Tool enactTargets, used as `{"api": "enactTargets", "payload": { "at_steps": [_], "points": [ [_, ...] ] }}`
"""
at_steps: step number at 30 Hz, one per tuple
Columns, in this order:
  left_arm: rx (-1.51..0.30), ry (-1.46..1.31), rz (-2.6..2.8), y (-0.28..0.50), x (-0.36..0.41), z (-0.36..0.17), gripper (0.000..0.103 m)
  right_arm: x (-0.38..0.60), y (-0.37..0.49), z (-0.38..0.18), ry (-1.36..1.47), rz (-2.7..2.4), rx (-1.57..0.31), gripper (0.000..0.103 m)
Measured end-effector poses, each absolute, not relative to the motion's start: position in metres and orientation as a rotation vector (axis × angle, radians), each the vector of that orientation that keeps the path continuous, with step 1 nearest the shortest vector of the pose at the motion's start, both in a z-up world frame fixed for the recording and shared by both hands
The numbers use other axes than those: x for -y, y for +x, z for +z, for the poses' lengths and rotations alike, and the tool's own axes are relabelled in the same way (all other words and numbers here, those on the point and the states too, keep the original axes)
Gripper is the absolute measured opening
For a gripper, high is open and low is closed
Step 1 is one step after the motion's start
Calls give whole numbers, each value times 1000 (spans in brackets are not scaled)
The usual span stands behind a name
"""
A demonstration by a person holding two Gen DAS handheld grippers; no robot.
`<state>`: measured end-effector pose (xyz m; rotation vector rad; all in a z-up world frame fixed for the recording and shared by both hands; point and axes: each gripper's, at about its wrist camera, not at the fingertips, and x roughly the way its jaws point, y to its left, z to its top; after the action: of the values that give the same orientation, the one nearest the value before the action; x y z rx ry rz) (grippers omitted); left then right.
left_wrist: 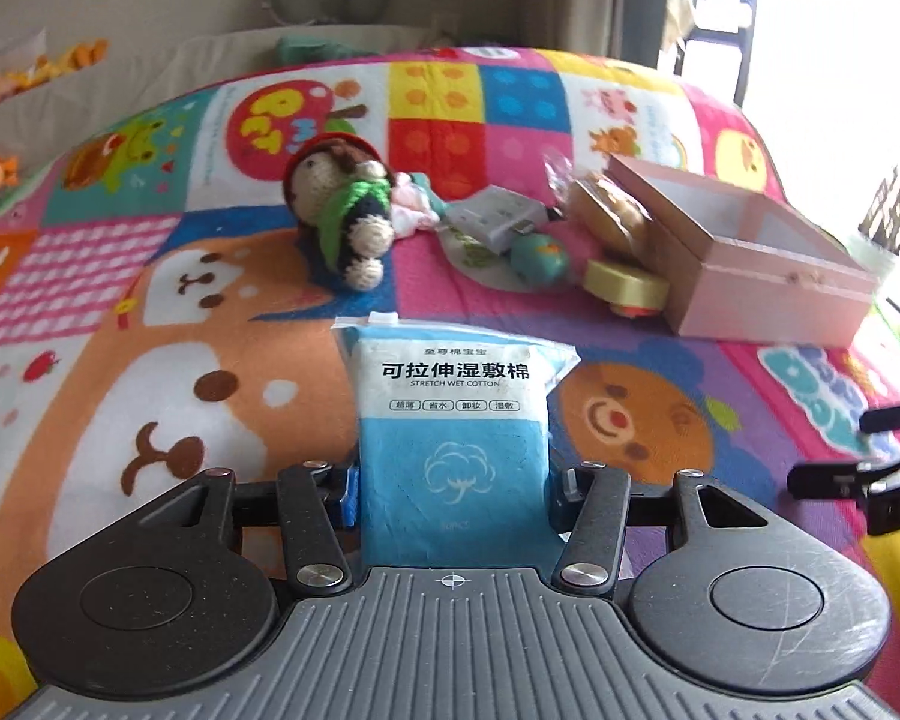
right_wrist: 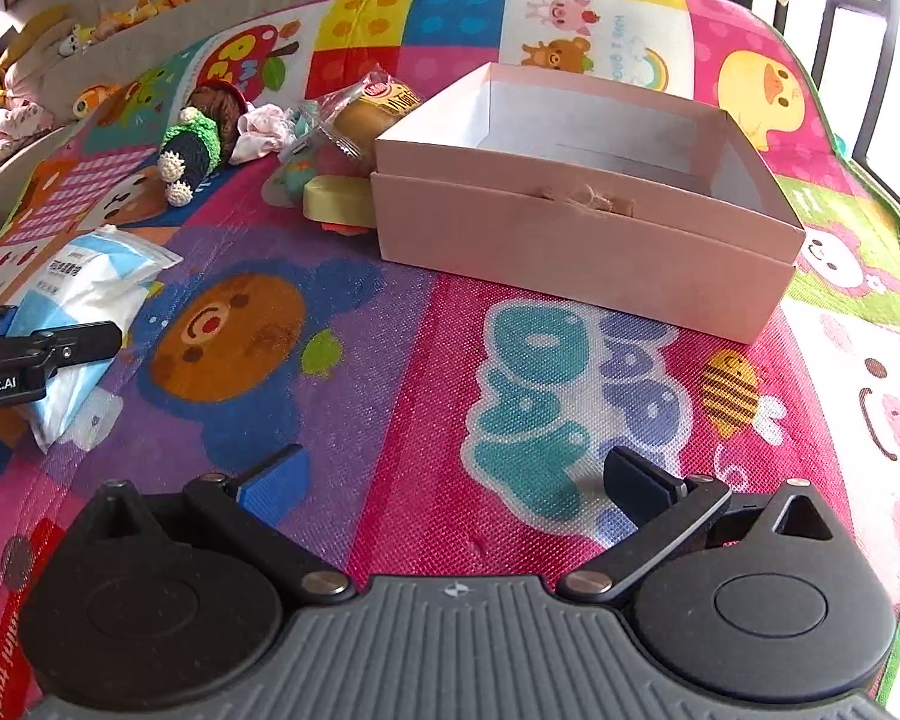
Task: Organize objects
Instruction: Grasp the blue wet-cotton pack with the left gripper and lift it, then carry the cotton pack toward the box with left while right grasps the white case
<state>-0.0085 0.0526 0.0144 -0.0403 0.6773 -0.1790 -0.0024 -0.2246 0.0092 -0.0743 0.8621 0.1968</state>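
My left gripper (left_wrist: 453, 495) is shut on a blue and white pack of wet cotton pads (left_wrist: 456, 420), held just above the colourful play mat (left_wrist: 150, 312); the pack also shows in the right wrist view (right_wrist: 84, 294). An open pink box (right_wrist: 582, 204) stands on the mat, empty inside; it also shows in the left wrist view (left_wrist: 762, 258). My right gripper (right_wrist: 450, 480) is open and empty, low over the mat in front of the box.
Left of the box lie a crocheted doll (left_wrist: 342, 210), a wrapped bun (right_wrist: 378, 108), a tape roll (left_wrist: 627, 288), a teal toy (left_wrist: 540, 258), a grey charger (left_wrist: 498, 216) and a pink cloth (right_wrist: 264, 126). A window is at the right.
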Motion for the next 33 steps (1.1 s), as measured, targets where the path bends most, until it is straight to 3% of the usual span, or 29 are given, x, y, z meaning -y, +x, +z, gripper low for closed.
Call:
{"api": "enactTargets", "payload": {
  "at_steps": [14,20,23,27,29,33],
  "points": [
    [-614,-343,-235,-5,-97,7,56,210,22,22,-138,251,-995,103],
    [-496,-374,-169,-16,-123,19,56,146,45,97,-291,388,-688,103],
    [-490,-407,-135,-15,-134,15,56,101,86,111,-341,442,-645,103],
    [-479,-420,-139,-15,-136,13,56,42,146,92,-516,433,-656,77],
    [-480,-408,-145,-14,-133,12,56,28,170,73,-579,389,-670,74],
    [-483,-417,-149,-14,-134,11,56,24,210,37,-551,310,-814,58]
  ]
}}
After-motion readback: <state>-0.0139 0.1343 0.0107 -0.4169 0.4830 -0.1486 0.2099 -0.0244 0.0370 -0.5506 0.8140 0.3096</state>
